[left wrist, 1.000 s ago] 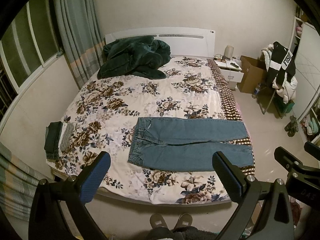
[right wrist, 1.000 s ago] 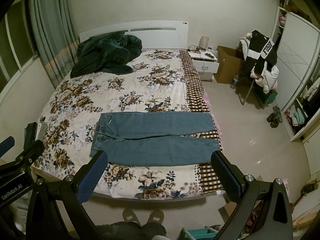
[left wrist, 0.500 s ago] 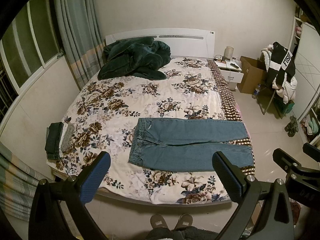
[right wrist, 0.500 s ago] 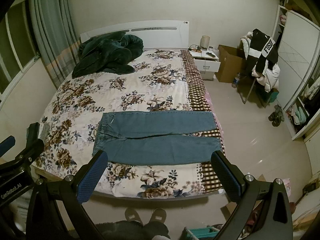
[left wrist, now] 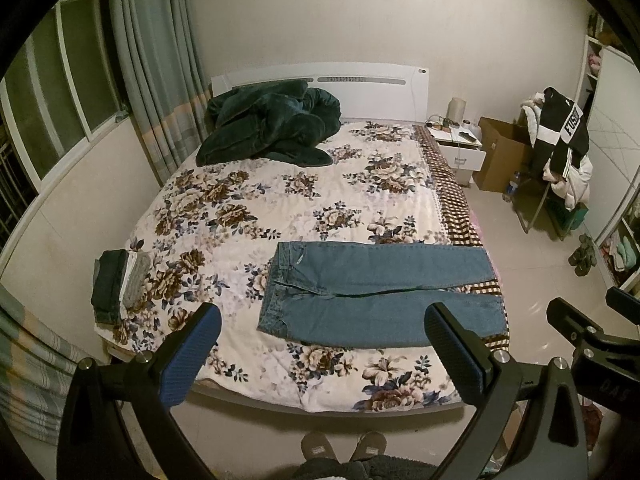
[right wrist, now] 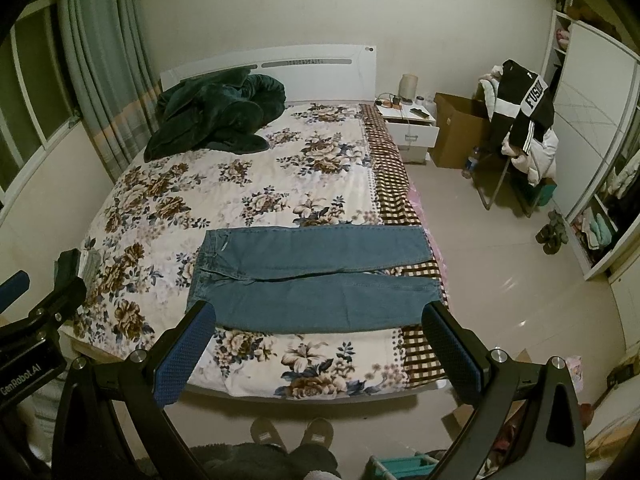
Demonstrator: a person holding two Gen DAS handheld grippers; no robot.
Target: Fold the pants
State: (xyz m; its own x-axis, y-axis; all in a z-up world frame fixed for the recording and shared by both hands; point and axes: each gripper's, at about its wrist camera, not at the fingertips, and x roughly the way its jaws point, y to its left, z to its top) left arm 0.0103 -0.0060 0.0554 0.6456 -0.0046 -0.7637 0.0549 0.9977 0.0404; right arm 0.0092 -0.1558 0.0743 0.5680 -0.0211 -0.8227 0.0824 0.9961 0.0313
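while both views have crept slightly closer, the jeans (left wrist: 376,292) lie flat and unfolded across the bed's (left wrist: 248,216) near edge; left gripper (left wrist: 320,350) and right gripper (right wrist: 318,346) hover spread, empty.

Nightstand (left wrist: 456,136) items too small to identify, slippers (right wrist: 292,434) partly hidden, jacket lettering (right wrist: 534,98) cut off

Floral bed (left wrist: 248,216), curtained window (left wrist: 60,92), tiled floor (right wrist: 500,264).
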